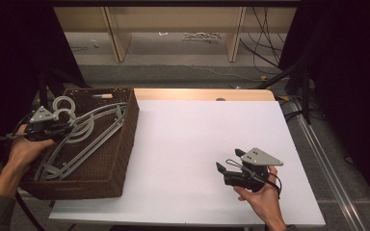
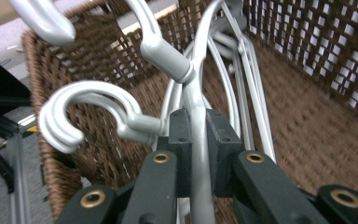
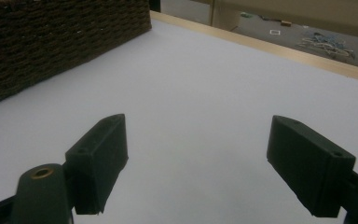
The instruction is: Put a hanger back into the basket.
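Several grey metal clothes hangers (image 2: 200, 140) fill the brown woven basket (image 1: 125, 139); left tongs (image 2: 199, 140) clamp one, whose hook (image 2: 81, 114) could snag neighbours. Right tongs (image 3: 196, 158) gape empty.

The white table (image 1: 197, 144) lies bare beside the wicker basket (image 1: 125, 144); inside the basket, grey hangers (image 1: 89, 139) crowd the room.

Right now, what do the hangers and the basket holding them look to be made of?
The hangers: smooth, matte silver-grey with rounded hooks and moulded collars; probably plastic or coated metal, the look leaves it open. One sits clamped between the left gripper jaws. The basket: dark brown woven wicker or rattan-like fibre, judging by the braided strands and open lattice on its walls.
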Demonstrator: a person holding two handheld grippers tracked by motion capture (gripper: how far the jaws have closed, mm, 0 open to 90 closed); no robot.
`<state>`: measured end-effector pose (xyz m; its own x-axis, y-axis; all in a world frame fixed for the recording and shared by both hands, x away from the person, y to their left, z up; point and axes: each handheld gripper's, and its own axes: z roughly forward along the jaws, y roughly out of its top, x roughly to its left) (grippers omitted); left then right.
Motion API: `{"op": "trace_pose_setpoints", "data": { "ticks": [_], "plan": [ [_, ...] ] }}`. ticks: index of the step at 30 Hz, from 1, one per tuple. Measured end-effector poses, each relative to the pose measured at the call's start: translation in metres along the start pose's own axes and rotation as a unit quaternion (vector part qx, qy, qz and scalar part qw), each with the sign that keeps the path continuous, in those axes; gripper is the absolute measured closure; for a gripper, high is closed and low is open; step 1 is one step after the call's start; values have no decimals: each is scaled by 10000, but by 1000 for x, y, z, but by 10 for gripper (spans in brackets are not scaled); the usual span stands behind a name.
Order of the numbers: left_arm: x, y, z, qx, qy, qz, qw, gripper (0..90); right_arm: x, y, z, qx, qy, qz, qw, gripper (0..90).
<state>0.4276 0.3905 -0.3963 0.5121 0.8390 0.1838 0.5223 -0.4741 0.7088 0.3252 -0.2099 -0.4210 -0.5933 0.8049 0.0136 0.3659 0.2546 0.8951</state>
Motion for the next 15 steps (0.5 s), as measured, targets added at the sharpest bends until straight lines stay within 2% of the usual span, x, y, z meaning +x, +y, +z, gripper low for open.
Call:
{"op": "trace_pose_setpoints", "data": {
  "ticks": [2,3,4,6,8,10,11,15],
  "plan": [
    [0,0,1,-7,-44,-143,9999,810,-1,0,-1,35,-40,-38,10000,213],
    [2,0,0,80,-41,-119,9999,809,-1,0,-1,34,-50,-56,10000,213],
    [2,0,2,112,-52,-216,9997,803,-2,1,-2,0,-74,-103,9999,213],
    [2,1,3,184,18,-307,9994,764,-2,1,-2,-5,-60,-79,10000,213],
    [2,3,3,291,68,-285,9991,729,-2,1,-2,1,-85,-102,9999,212],
    [-1,4,3,289,191,-270,9990,684,-2,0,-1,3,-67,-95,9999,213],
    [-1,5,2,400,250,-274,9985,639,-1,0,-2,54,-29,-54,10000,213],
    [0,8,-5,224,483,-424,9977,530,-1,0,-2,45,-33,-51,10000,212]
  ]
}}
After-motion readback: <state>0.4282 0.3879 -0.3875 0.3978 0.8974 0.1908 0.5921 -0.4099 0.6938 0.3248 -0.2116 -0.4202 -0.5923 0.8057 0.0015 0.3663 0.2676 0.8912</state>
